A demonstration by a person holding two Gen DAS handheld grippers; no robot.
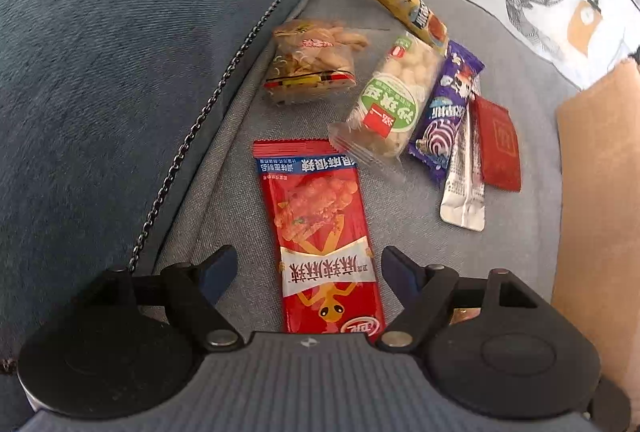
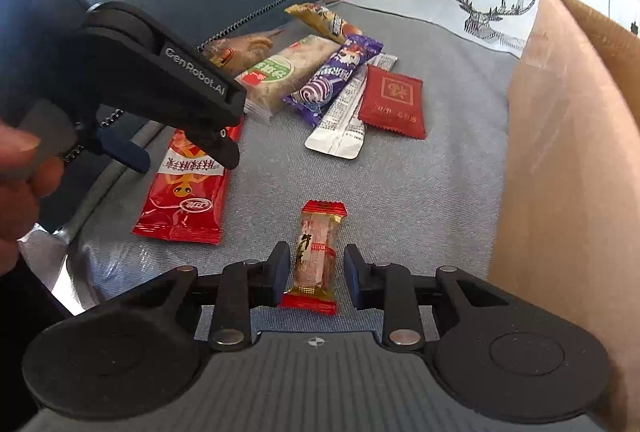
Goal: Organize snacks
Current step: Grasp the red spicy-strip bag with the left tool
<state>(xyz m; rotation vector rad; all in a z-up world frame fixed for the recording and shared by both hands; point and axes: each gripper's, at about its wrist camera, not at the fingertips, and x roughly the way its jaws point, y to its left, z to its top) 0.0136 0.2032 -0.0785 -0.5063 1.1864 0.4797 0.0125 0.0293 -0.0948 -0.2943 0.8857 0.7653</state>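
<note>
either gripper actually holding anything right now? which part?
Nothing is held. The left gripper stands open astride the long red snack packet. The right gripper is open too, with gaps on both sides of the small red-ended candy lying between its fingers.

red snack packet (image 1: 320,232), open jaws astride

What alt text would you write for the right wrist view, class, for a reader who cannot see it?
The right tool sits open around a small red-ended candy on a grey cushion, pads not touching it. The left tool hovers over a big red snack packet; more snacks lie behind, a cardboard box at the right.
</note>
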